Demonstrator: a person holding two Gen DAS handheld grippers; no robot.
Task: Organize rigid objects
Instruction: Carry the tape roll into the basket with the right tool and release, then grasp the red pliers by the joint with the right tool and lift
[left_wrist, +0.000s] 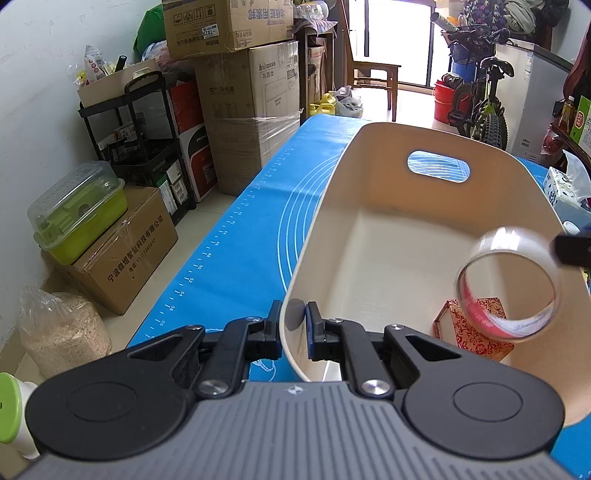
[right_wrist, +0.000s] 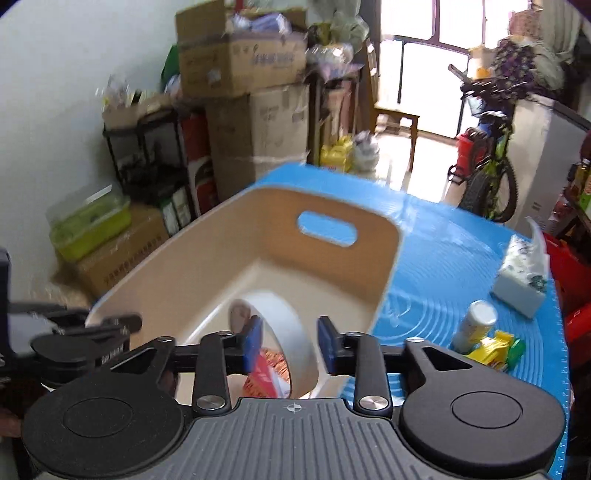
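Observation:
A cream basket (left_wrist: 369, 184) with handle slots stands on the blue mat (left_wrist: 240, 240). My left gripper (left_wrist: 293, 321) is shut on its near rim, one finger outside the wall and one inside. A clear tape roll (left_wrist: 509, 284) hangs blurred over the basket's right side, just off a black finger (left_wrist: 570, 247) of the right gripper. In the right wrist view my right gripper (right_wrist: 290, 343) stands open over the basket (right_wrist: 258, 221), and the tape roll (right_wrist: 291, 317) sits loose between and below its blue pads. A red patterned box (left_wrist: 469, 332) lies on the basket floor.
On the mat right of the basket lie a tissue pack (right_wrist: 521, 284), a pale can (right_wrist: 474, 325) and a yellow-green toy (right_wrist: 498, 349). Stacked cardboard boxes (left_wrist: 251, 110) and a black shelf (left_wrist: 140, 122) line the left wall. A bicycle (left_wrist: 480, 99) stands at the back.

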